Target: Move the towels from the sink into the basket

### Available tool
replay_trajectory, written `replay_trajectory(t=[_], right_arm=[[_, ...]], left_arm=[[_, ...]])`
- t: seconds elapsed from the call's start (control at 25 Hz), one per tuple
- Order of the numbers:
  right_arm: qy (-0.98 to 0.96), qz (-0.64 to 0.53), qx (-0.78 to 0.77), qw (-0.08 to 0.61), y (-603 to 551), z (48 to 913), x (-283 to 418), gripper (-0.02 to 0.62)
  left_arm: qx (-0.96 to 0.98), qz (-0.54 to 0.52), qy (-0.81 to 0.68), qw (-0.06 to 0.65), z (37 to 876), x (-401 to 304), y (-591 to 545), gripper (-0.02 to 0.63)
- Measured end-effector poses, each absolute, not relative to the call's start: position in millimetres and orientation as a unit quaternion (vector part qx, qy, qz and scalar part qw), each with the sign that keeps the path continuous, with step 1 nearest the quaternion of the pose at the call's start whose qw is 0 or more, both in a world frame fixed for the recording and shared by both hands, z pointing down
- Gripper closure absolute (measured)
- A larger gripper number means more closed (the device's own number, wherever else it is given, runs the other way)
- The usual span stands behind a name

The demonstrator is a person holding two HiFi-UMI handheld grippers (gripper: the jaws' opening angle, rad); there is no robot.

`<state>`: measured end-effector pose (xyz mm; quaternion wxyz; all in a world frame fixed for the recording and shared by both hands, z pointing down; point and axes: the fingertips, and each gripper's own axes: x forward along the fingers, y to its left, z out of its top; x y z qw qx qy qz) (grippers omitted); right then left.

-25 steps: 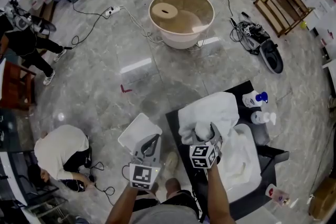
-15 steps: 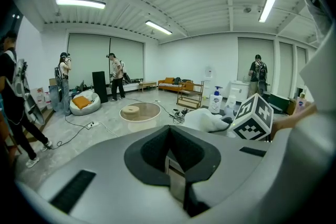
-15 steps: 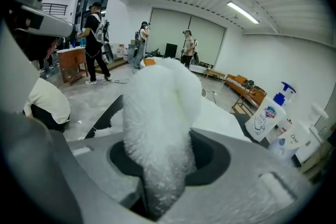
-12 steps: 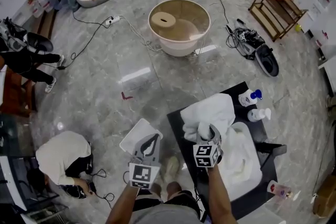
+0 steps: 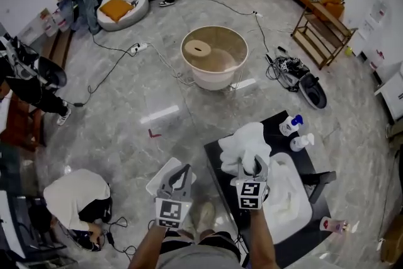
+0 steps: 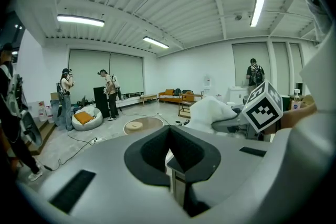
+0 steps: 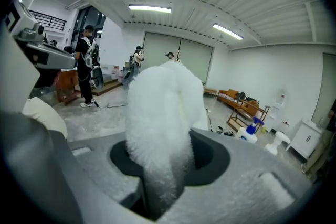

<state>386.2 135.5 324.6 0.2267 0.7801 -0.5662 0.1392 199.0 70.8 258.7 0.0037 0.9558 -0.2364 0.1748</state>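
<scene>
A fluffy white towel hangs bunched above the left rim of the white sink, with my right gripper shut on its lower fold. In the right gripper view the towel rises straight out from between the jaws and fills the middle. More white cloth seems to lie in the sink, hard to tell from the basin. The round beige basket stands on the floor well ahead, and it shows small in the left gripper view. My left gripper hovers left of the table, shut and holding nothing.
The sink sits in a black table. A blue-topped spray bottle and a pump bottle stand at its far side. A white board lies on the floor below my left gripper. A crouching person is at the left; cables cross the floor.
My right gripper has closed on the towel and lifted it, so the cloth now hangs bunched instead of spread over the sink's edge. The left gripper has barely moved.
</scene>
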Motion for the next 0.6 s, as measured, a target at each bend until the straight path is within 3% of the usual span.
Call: replay_trajectory(t=[0.6], right_arm=[[-0.621, 0.063, 0.763, 0.169, 109.5, 221.3, 271.2, 0.442]], left_arm=[[0.945, 0.131, -0.298, -0.023, 197.7, 98.3, 64.3, 0.597]])
